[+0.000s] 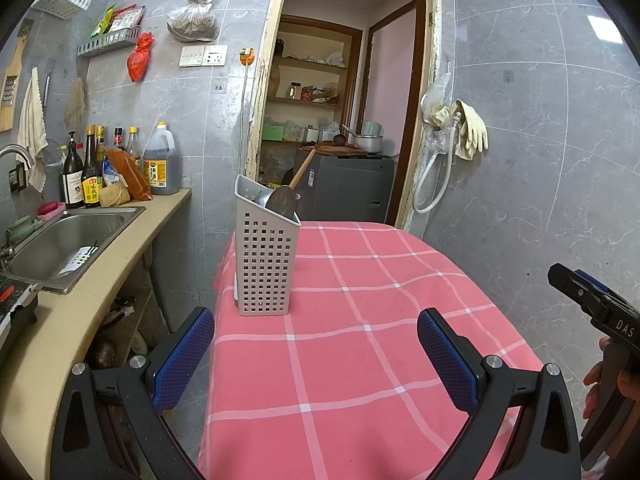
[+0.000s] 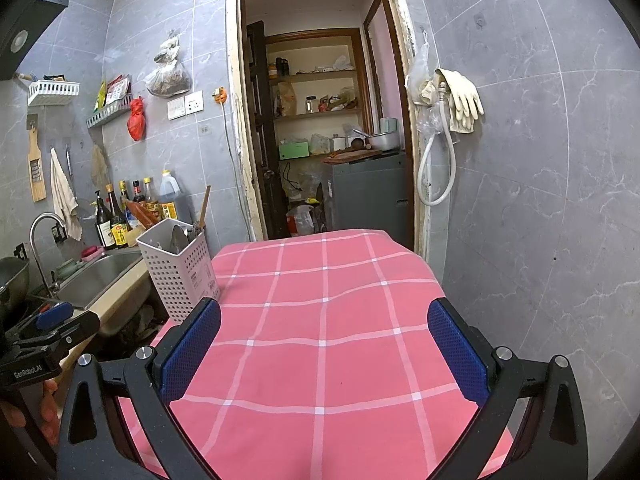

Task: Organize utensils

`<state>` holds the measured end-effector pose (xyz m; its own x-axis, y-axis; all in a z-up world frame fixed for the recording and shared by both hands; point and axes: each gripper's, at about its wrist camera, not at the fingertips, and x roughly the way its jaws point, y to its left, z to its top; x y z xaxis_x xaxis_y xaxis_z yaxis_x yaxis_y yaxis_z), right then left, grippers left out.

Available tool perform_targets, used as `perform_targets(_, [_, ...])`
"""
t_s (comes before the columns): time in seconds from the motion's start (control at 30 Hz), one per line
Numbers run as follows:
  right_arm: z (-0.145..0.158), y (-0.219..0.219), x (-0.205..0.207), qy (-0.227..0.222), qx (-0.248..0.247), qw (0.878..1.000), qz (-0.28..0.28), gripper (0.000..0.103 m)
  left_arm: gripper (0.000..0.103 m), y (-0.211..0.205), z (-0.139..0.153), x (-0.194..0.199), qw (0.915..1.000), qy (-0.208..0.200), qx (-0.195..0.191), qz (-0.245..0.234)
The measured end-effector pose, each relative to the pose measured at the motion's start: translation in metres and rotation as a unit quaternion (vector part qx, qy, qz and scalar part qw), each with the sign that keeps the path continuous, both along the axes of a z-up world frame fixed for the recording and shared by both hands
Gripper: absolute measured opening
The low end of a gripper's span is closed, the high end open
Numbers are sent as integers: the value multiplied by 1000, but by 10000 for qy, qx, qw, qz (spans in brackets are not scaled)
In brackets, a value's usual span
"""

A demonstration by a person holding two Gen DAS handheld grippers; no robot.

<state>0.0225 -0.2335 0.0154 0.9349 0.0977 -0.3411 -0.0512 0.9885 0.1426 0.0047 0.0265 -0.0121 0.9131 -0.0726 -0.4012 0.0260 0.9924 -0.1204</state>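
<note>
The holder (image 1: 266, 256) stands upright at the table's (image 1: 360, 320) far left corner, on the pink checked cloth (image 2: 320, 320). It is a pale perforated box with a slanted top rim. Inside it are a wooden spoon (image 1: 286, 196), bowl up with its handle leaning back toward the doorway, and a metal spoon (image 2: 179, 236). The rest of the cloth carries nothing.

The left gripper (image 1: 316, 356) hovers above the table's near left part, fingers wide apart and holding nothing. The holder is beyond its left finger, not touched.

The right gripper (image 2: 324, 356) hovers above the table's near middle, fingers wide apart and holding nothing.

The sink (image 1: 68, 240) is set in the counter (image 1: 120, 264) left of the table.
</note>
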Motion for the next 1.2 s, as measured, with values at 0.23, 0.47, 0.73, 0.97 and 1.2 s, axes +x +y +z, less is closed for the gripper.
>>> perform_targets(0.23, [0,0,0,4,3,10000,-5,102,102,1,0,0,10000,3,6,-7])
perform_targets(0.47, [0,0,0,0,4,10000,-7,102,102,0,0,0,10000,4,10,-8])
perform_targets(0.73, [0,2,-1,0,25,10000,-23,102,102,0,0,0,10000,4,9,-5])
perform_targets(0.97, [0,3,0,-11,20,10000,-30,102,102,1,0,-1,10000,-4,49,-26])
perform_targets(1.2, [1,1,-1,-14,31,10000,-41,102,102,1,0,-1,10000,-1,49,-26])
